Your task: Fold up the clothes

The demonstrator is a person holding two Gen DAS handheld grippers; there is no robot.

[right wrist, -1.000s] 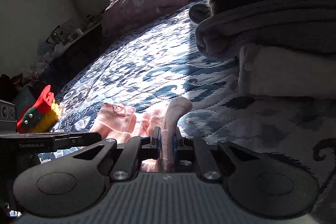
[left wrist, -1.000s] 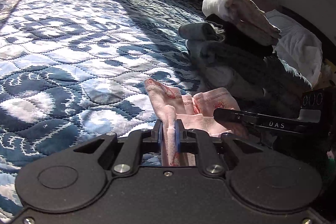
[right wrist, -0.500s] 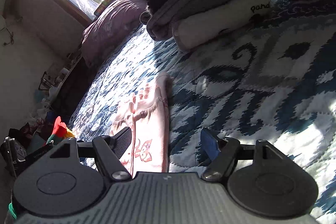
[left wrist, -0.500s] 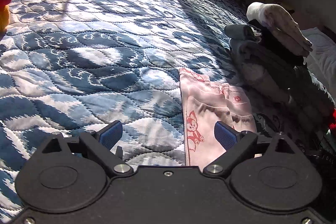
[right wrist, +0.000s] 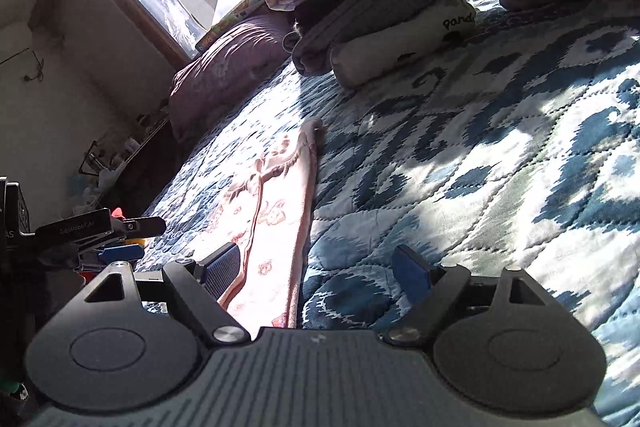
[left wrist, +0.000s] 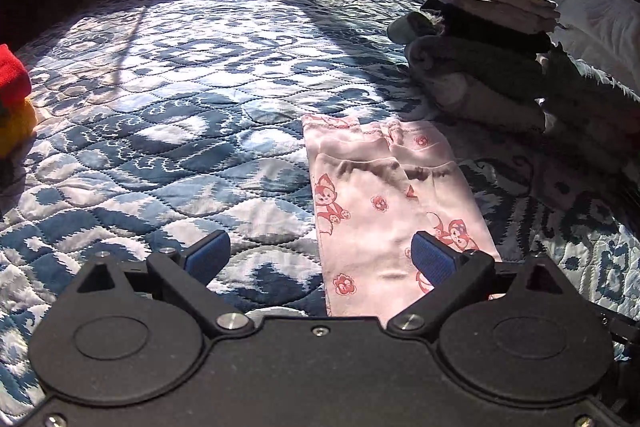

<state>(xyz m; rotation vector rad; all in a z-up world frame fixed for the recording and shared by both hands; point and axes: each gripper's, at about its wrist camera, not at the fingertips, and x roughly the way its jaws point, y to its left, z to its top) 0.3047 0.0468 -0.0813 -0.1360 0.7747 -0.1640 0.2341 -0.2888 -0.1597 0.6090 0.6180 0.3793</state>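
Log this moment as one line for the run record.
left gripper: open, empty | right gripper: open, empty | pink garment: folded lengthwise, flat on quilt | folded stack: beyond it

Readable lettering, as seen from the right wrist view:

1. "pand", in dark script, on the end of the white folded garment [right wrist: 404, 45] at the bottom of the clothes stack [right wrist: 360, 7]; the word runs on past the fold and its ending cannot be made out.
2. "GenRobot.AI", in pale print, on the black bar of the left gripper [right wrist: 120, 253], seen at the left edge.
3. "AS", the tail of a longer label, on the black housing [right wrist: 12, 223] at the far left edge.

Left wrist view: no legible text.
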